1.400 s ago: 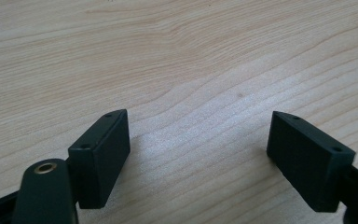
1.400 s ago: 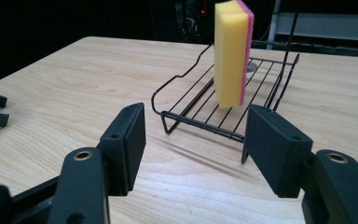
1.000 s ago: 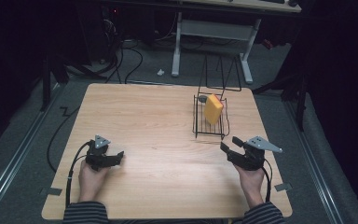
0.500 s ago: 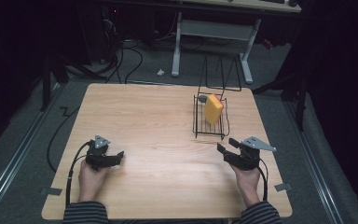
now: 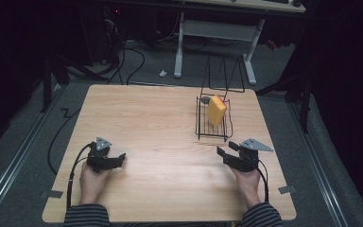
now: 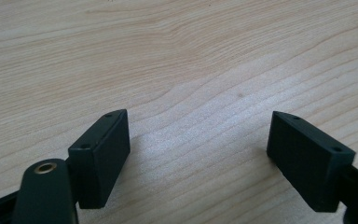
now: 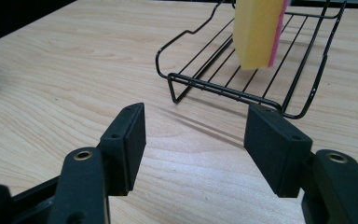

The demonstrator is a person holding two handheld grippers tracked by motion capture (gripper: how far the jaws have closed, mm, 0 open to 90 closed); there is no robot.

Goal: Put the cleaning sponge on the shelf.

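Observation:
A yellow sponge (image 5: 216, 110) with a pink back (image 7: 256, 32) stands upright in a black wire rack (image 5: 212, 126) at the far right of the wooden table (image 5: 156, 118). My right gripper (image 5: 224, 151) rests on the table just in front of the rack (image 7: 242, 91), open, jaws spread with nothing between them (image 7: 196, 126). My left gripper (image 5: 119, 158) lies near the front left of the table, also open over bare wood (image 6: 198, 135). Both are held in hands with striped sleeves.
A small grey round thing (image 5: 205, 100) sits at the rack's far left corner. Behind the table stand a wire frame (image 5: 224, 75) and a white desk base (image 5: 217, 33) on the floor. Cables (image 5: 64, 142) trail off the table's left edge.
My right gripper has shifted slightly to the left, in front of the rack. The left gripper, sponge and rack have not moved.

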